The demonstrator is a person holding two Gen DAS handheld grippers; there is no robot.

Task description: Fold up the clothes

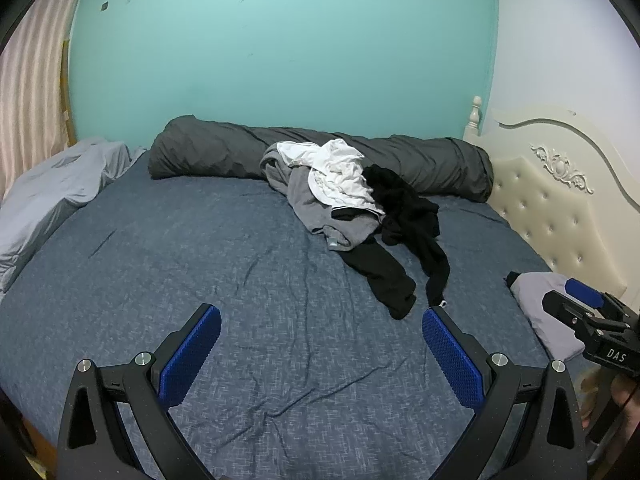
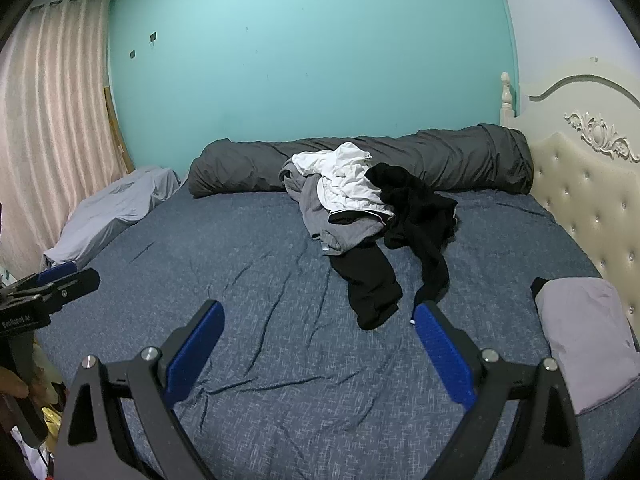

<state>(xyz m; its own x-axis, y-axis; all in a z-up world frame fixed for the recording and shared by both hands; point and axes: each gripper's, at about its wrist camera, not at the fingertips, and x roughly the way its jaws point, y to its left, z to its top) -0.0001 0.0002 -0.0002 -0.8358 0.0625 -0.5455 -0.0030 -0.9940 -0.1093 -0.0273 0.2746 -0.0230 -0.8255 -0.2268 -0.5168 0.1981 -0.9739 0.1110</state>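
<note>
Several garments [image 2: 360,208] overlap (lower layers hidden).

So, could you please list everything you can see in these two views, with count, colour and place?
bed sheet: one, mottled blue, covering the bed
pile of clothes: one heap, white, grey and black pieces, far side of the bed right of middle, unfolded
rolled duvet: one, dark grey, along the far wall
pillow: one, light grey, far left corner
folded garment: one, pale grey-lilac, near the headboard on the right
headboard: one, cream, tufted with carved trim, right side
wall: one, turquoise, behind the bed
curtain: one, pale pink, left side
left gripper: one, black with blue pads, open over bare sheet
right gripper: one, black with blue pads, open over bare sheet
</note>
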